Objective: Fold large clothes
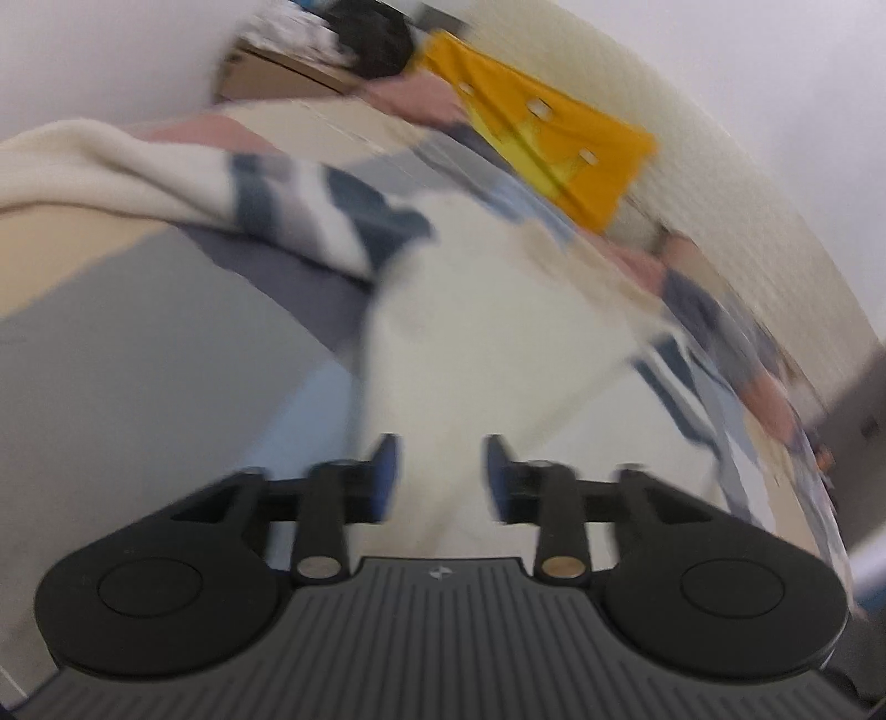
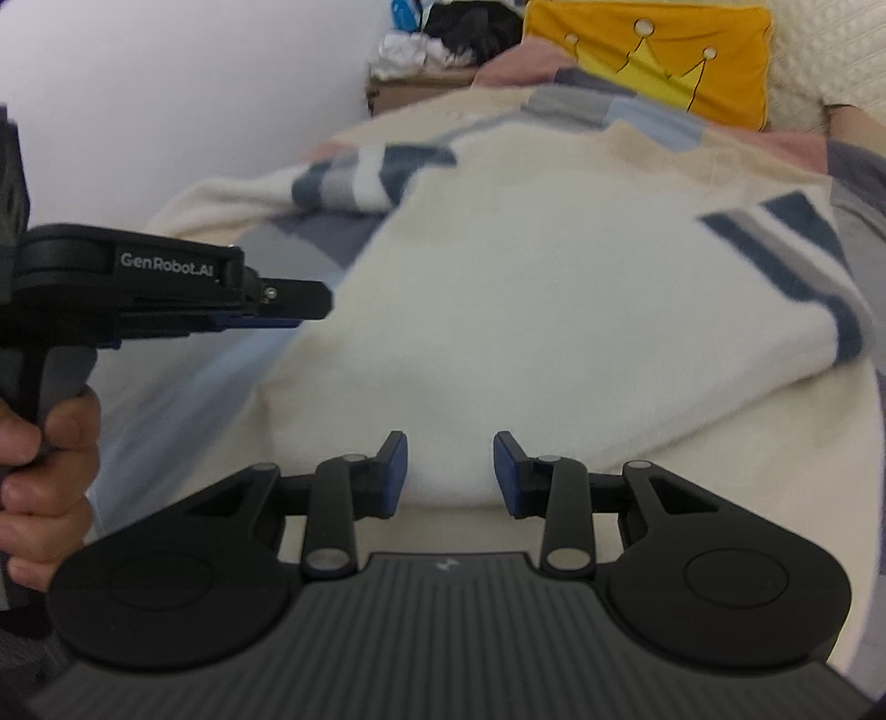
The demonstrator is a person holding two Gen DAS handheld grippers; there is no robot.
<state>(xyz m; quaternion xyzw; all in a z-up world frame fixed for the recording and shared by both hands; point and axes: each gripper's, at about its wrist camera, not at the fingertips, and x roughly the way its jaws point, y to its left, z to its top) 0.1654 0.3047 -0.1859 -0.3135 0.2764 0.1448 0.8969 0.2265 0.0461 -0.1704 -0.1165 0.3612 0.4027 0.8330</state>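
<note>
A cream knit sweater [image 2: 526, 310] with navy and grey sleeve stripes lies spread on the bed, one sleeve folded across at the upper left. My right gripper [image 2: 449, 471] hovers over its near hem; its blue pads stand apart and press on nothing. In the right wrist view my left gripper [image 2: 313, 307] comes in side-on from the left, held by a hand [image 2: 50, 476], beside the sweater's left edge. The left wrist view is blurred: the left gripper [image 1: 440, 476] is open, and the cream sweater [image 1: 487, 332] runs down between its fingers without being pinched.
A patchwork bed cover [image 2: 288, 243] in grey, blue, pink and beige lies under the sweater. A yellow crown cushion [image 2: 653, 61] leans at the head of the bed beside a cream quilted pillow [image 2: 819, 50]. A box with a dark and white clothes pile [image 2: 443, 44] stands at the back by the white wall.
</note>
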